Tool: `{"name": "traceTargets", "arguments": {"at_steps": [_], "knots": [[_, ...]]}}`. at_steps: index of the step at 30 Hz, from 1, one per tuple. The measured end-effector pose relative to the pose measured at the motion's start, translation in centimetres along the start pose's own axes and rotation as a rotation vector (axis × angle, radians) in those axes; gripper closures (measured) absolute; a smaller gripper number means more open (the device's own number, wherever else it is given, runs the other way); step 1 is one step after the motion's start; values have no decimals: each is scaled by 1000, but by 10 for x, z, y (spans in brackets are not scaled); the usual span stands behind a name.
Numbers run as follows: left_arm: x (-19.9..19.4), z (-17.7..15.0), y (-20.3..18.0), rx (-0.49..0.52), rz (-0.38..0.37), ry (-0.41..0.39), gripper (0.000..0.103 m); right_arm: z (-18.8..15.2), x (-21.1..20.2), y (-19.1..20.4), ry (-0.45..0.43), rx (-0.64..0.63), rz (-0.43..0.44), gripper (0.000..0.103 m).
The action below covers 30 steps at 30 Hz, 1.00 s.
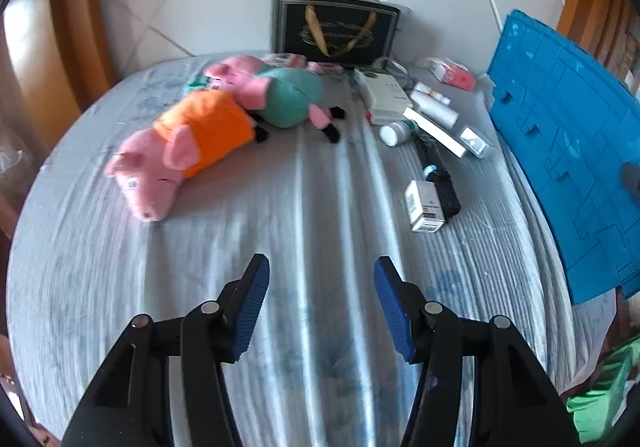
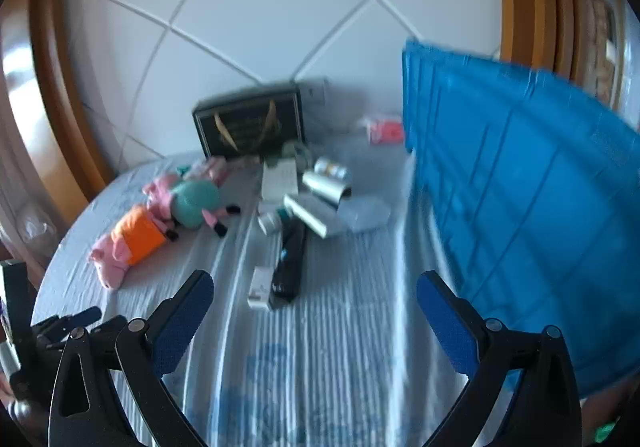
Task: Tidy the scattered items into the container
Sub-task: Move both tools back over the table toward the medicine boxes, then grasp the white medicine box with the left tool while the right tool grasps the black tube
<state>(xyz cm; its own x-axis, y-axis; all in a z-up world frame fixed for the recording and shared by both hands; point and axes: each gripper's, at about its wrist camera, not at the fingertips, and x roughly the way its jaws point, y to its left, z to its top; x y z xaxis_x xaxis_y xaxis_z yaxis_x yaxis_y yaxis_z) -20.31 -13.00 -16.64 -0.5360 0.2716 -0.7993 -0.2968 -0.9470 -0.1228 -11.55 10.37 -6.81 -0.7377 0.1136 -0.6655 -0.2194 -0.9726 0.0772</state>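
Hovering over the bed (image 1: pixel 320 207), both grippers' fingers gape empty: left gripper (image 1: pixel 322 267), right gripper (image 2: pixel 316 283). Plush pigs (image 1: pixel 192 135) lie at ten o'clock, blue container (image 1: pixel 568 151) at two.

Blue crate (image 1: pixel 568 151) running off the right edge, black folded umbrella (image 1: pixel 438 175) hiding partly under a white box (image 1: pixel 425 207), words on the small boxes (image 1: pixel 386 93) staying too tiny to read, right wrist view looking smeary all over

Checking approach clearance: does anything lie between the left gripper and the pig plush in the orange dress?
Nothing visible does. The left gripper is open and empty, with only bare bedsheet between it and the orange-dressed pig plush.
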Motion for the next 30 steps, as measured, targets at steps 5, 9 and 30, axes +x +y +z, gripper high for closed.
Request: {"name": "traceTargets", "arguments": {"at_steps": [5,9,30], "knots": [[38,9,-37,38,-39,43,49,-9,54,-5,123,-6,19,0],[74,17,-72,70,-43,77,49,-12,86,-16,189,-28,28,0],[182,70,-58,42,65,159,49,8,251,-4,428,-40,137,0]]}}
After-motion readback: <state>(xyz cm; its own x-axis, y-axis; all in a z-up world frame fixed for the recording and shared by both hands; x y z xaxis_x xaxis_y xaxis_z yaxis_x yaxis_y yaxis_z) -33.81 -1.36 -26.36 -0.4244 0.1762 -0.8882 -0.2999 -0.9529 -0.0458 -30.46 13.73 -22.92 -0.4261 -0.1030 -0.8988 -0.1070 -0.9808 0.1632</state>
